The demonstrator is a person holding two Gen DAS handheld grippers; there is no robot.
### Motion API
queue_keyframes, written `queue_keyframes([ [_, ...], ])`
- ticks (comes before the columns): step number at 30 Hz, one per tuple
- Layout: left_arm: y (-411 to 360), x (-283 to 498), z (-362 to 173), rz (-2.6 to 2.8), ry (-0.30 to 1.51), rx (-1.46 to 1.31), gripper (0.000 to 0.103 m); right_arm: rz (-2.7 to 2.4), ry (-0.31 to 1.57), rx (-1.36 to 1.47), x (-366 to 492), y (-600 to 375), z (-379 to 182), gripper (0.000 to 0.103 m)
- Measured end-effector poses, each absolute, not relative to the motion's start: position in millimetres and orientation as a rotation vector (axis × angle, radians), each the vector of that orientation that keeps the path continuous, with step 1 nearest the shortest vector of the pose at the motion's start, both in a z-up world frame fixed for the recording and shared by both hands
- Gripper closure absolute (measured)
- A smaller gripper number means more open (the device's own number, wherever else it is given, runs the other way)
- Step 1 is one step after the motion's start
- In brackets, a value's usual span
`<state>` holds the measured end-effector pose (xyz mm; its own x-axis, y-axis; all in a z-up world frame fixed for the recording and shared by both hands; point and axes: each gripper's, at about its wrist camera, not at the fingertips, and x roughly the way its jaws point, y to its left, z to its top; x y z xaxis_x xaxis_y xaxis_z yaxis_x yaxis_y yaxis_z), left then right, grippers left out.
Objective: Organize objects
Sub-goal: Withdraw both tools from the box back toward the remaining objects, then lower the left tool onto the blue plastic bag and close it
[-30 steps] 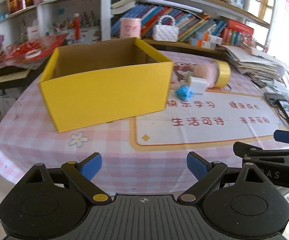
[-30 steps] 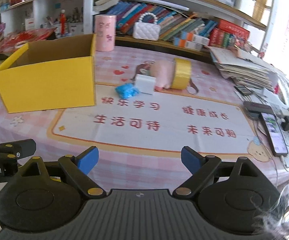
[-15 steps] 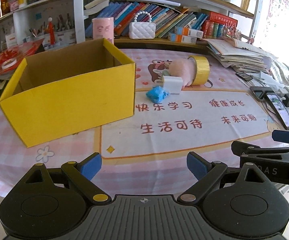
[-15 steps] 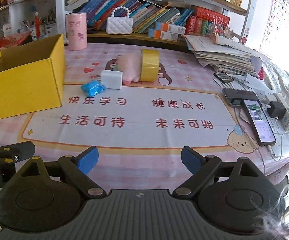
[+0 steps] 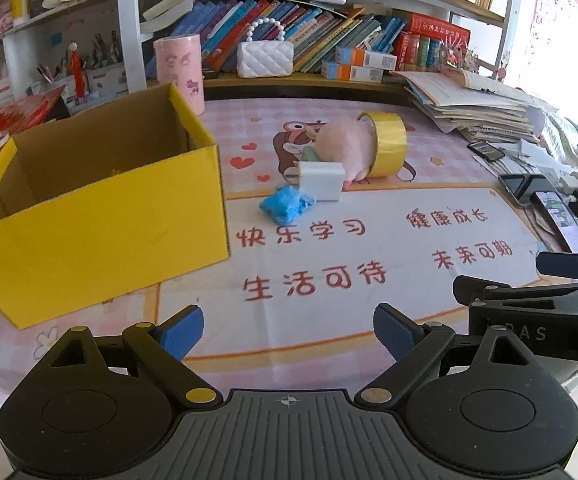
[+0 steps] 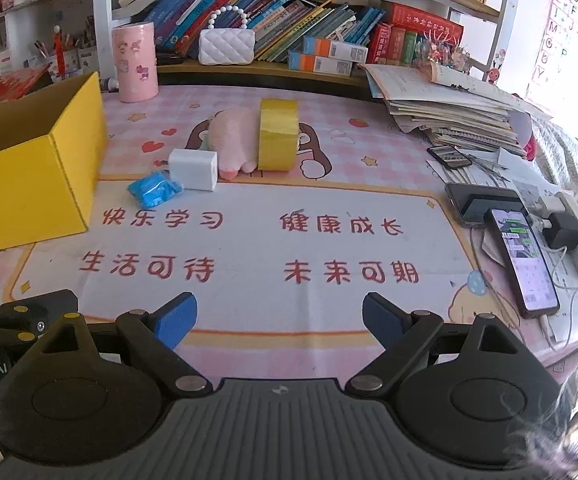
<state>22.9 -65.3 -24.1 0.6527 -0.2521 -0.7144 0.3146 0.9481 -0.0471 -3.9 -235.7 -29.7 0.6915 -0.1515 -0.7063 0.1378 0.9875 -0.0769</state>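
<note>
Yellow outside and brown card inside: saw an open box (image 5: 97, 220) on the left part of the pink surface (image 5: 329, 320). Could not see its whole floor, but spotted nothing in it. Found four small things bunched together near the middle of the surface, well apart from both claws: a blue crumpled bag (image 5: 287, 208) touching a white plug block (image 5: 323, 180), then a soft pink toy (image 5: 345, 148) pressed against a roll of yellow tape (image 5: 387, 144) standing on its edge. Found none of them in the box yet.

Saw the left claw (image 5: 287, 334) wide open, with nothing between its blue pads (image 5: 183, 330). Saw the right claw (image 6: 280, 322) wide open too, also holding nothing. Found both side by side above the near edge of the surface, pointing forward and down at the little pile.

Seemed to be at the very start of the job: reaching out, with nothing picked up yet. Probably needed next to bring one claw forward and down to the blue bag, the closest thing, and to get a pad on each side of it before squeezing. Needed care not to bump the white block right beside it. After that, needed to carry the bag left and let go over the box's open top.
</note>
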Motion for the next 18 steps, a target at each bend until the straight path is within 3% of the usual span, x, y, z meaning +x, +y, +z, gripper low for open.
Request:
queue_keyframes([
  [10, -95, 43, -26, -0.301, 0.784, 0.071, 0.011, -0.116, 0.783, -0.008, 24, -264, -28, 0.017],
  [18, -129, 72, -34, -0.236, 0.769, 0.07, 0.032, -0.03, 0.726, 0.005, 55, -293, -24, 0.033],
])
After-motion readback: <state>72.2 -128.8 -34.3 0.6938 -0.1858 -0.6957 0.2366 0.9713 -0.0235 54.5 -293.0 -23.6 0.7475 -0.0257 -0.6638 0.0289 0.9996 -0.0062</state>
